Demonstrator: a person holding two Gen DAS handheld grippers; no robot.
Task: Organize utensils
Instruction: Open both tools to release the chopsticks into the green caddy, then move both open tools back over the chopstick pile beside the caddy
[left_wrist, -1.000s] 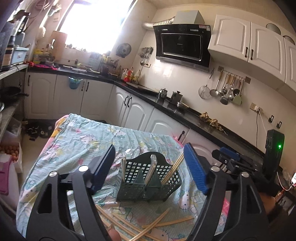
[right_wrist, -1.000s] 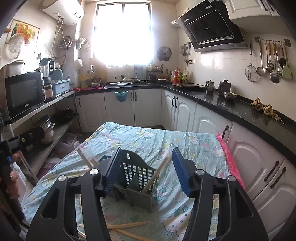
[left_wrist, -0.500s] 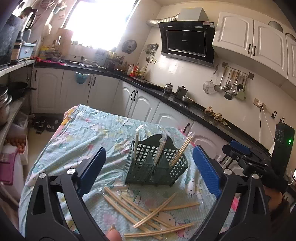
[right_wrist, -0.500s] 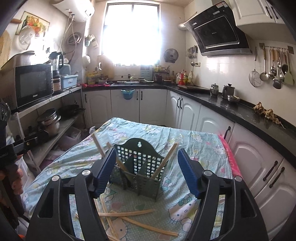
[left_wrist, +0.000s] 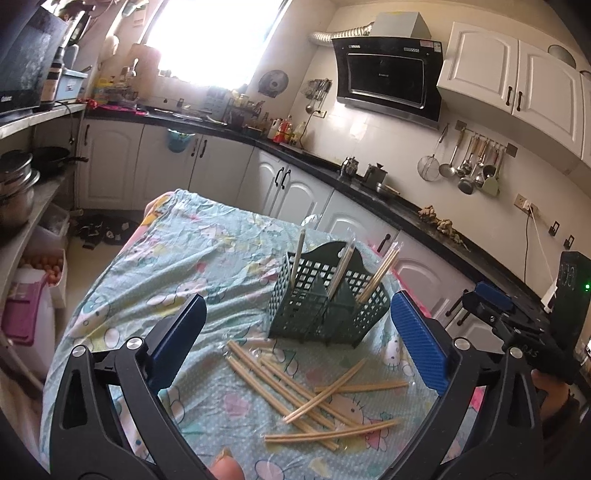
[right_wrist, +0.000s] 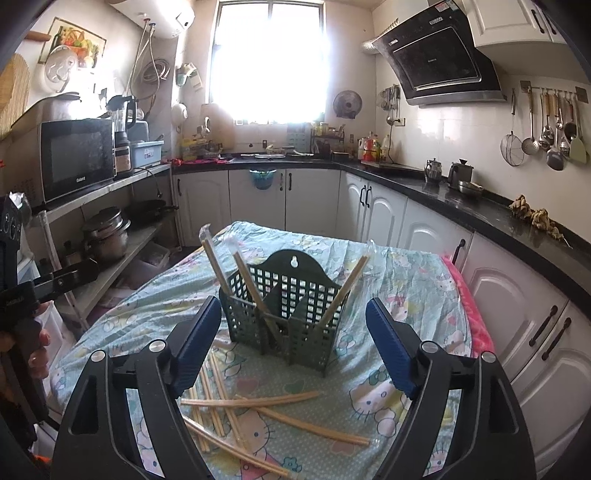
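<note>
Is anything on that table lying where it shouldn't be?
Yes. A pile of loose wooden chopsticks lies criss-crossed on the cartoon-print tablecloth in front of the dark green slotted plastic utensil basket, while only a few wrapped chopsticks stand leaning inside it.

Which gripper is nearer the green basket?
Right, though only slightly. The right gripper faces the basket with its fingertips level with the front wall. The left gripper is a little further back, loose chopsticks between its open fingers.
</note>
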